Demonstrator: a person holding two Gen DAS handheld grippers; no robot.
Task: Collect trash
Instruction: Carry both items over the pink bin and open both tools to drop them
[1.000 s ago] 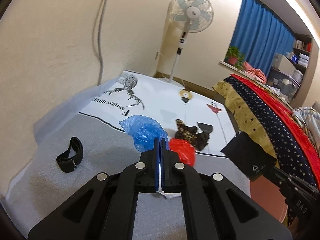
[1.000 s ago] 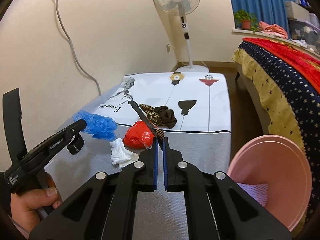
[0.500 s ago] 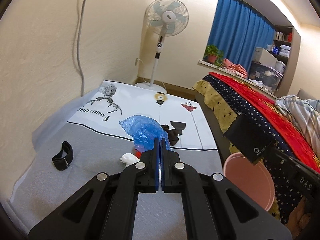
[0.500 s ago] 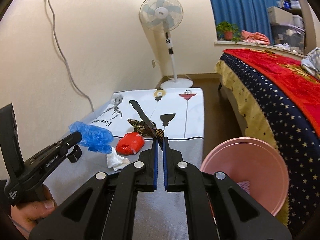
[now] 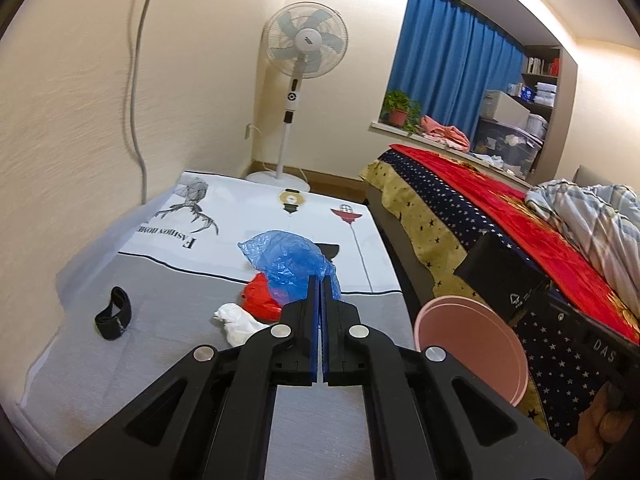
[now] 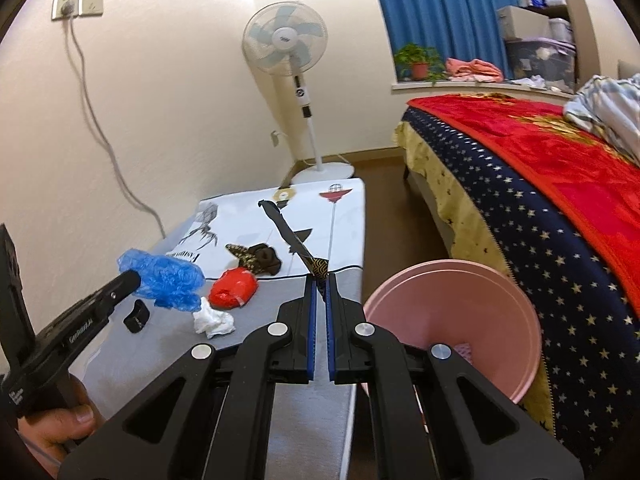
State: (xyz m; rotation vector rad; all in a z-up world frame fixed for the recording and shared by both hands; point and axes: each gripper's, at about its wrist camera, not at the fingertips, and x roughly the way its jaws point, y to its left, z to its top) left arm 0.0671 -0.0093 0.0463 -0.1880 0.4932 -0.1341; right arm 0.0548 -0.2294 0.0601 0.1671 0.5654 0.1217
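Left gripper (image 5: 319, 280) clamping blue plastic bag (image 5: 289, 261), right gripper (image 6: 319, 283) pinching dark wrapper strip (image 6: 289, 236), pink basin (image 6: 452, 316) beside table (image 6: 316, 412)

Black left gripper (image 5: 319, 280), blue pads, silver screws, bare-skinned hand (image 6: 60, 428)

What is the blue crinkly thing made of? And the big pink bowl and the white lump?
The blue crinkly thing, held in the left gripper, looks like thin plastic film: see-through, shiny, wrinkled. The pink bowl seems to be hard plastic, smooth and matte with an even rim. The white lump is probably crumpled tissue paper: soft, dull folds, no shine.
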